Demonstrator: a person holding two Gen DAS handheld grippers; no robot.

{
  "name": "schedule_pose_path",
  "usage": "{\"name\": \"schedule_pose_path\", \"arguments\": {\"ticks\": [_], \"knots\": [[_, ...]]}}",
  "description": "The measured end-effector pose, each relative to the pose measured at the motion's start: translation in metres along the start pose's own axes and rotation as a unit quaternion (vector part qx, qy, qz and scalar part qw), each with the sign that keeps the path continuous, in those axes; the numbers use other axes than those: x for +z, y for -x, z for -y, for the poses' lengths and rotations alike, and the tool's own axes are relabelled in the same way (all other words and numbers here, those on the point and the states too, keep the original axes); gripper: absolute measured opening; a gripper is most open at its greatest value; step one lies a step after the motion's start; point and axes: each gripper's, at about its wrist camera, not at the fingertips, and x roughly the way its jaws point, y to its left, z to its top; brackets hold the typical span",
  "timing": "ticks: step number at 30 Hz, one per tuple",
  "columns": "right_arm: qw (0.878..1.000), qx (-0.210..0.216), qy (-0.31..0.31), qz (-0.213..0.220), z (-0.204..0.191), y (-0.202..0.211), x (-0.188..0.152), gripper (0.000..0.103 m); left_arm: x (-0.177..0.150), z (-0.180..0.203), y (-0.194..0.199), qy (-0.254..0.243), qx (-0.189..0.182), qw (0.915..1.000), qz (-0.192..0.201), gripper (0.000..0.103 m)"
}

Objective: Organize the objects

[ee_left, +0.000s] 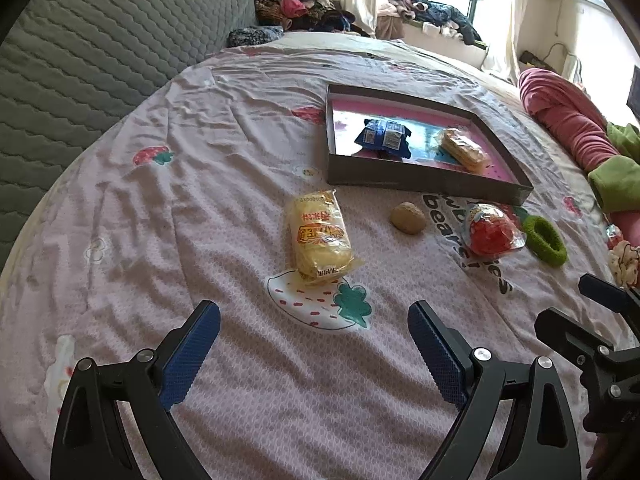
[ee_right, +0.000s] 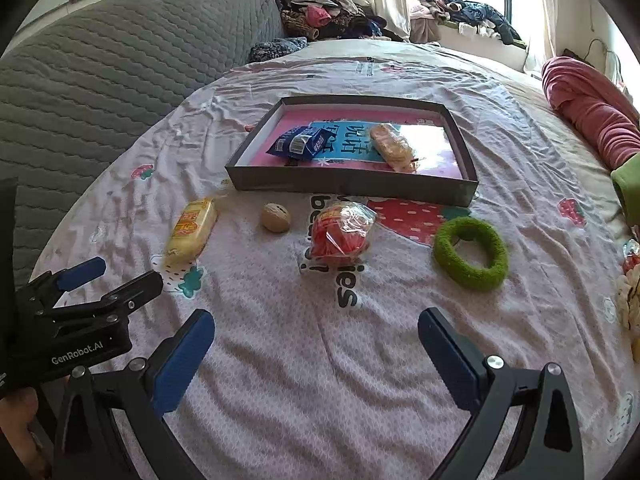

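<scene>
A shallow dark box [ee_left: 424, 182] [ee_right: 352, 185] lies on the bed and holds a blue snack packet [ee_left: 384, 138] [ee_right: 300, 142] and a wrapped orange cake [ee_left: 464, 150] [ee_right: 394, 146]. In front of it lie a yellow wrapped bread [ee_left: 320, 238] [ee_right: 192, 230], a walnut [ee_left: 408, 218] [ee_right: 276, 217], a red snack bag [ee_left: 490, 232] [ee_right: 340, 234] and a green fuzzy ring [ee_left: 544, 240] [ee_right: 470, 254]. My left gripper [ee_left: 314, 344] is open and empty, just short of the yellow bread. My right gripper [ee_right: 316, 348] is open and empty, short of the red bag.
The bed has a pink strawberry-print sheet [ee_left: 200, 200] [ee_right: 280, 360]. A grey quilted headboard [ee_left: 80, 60] [ee_right: 100, 80] rises at the left. A rolled pink blanket [ee_left: 568, 120] [ee_right: 592, 112] and a green cloth [ee_left: 616, 176] lie at the right. Clothes are piled by the window [ee_right: 460, 4].
</scene>
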Motion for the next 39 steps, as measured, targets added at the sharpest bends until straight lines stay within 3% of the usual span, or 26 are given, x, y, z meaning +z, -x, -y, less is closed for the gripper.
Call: {"name": "schedule_pose_path", "arguments": {"ticks": [23, 39], "knots": [[1.0, 0.002, -0.011, -0.008, 0.008, -0.019, 0.012, 0.103, 0.009, -0.001, -0.022, 0.009, 0.011, 0.9998, -0.014, 0.095], [1.0, 0.001, -0.015, -0.017, 0.01, -0.035, 0.021, 0.103, 0.024, 0.002, -0.033, 0.001, -0.004, 0.9999, -0.013, 0.095]]}}
